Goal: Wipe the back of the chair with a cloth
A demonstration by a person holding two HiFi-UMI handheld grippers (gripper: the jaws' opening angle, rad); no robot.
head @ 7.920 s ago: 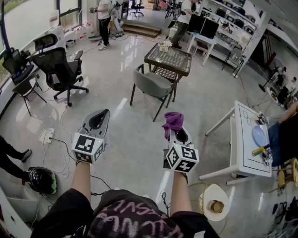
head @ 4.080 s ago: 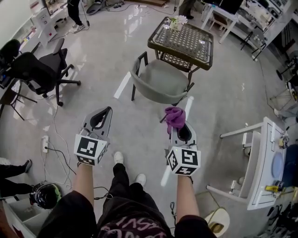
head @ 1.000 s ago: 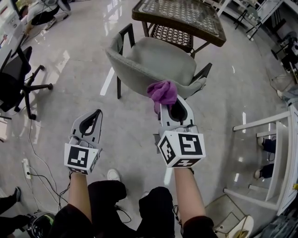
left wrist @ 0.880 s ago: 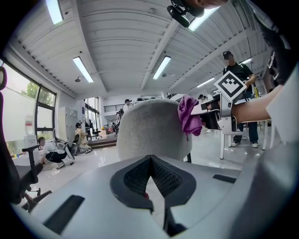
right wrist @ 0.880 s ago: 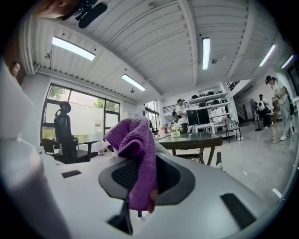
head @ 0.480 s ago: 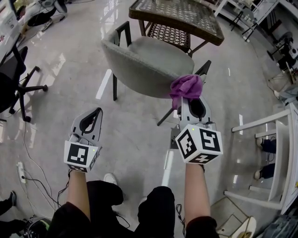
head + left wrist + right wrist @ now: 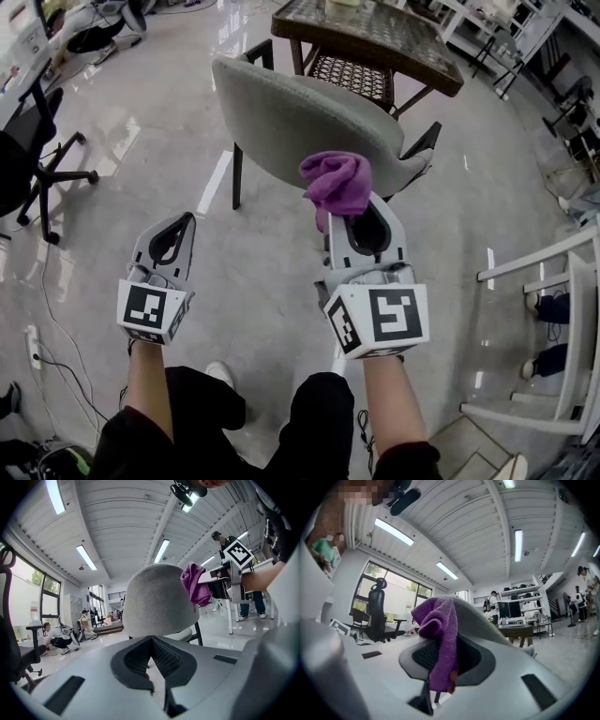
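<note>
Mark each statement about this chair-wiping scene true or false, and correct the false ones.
1. The right tool is shut on a purple cloth. True.
2. The left tool grips the chair. False: it is shut on nothing and is clear of the chair.
3. A woven-top table stands beyond the chair. True.
4. The cloth lies on the table. False: the right tool holds it up by the chair's grey back.
</note>
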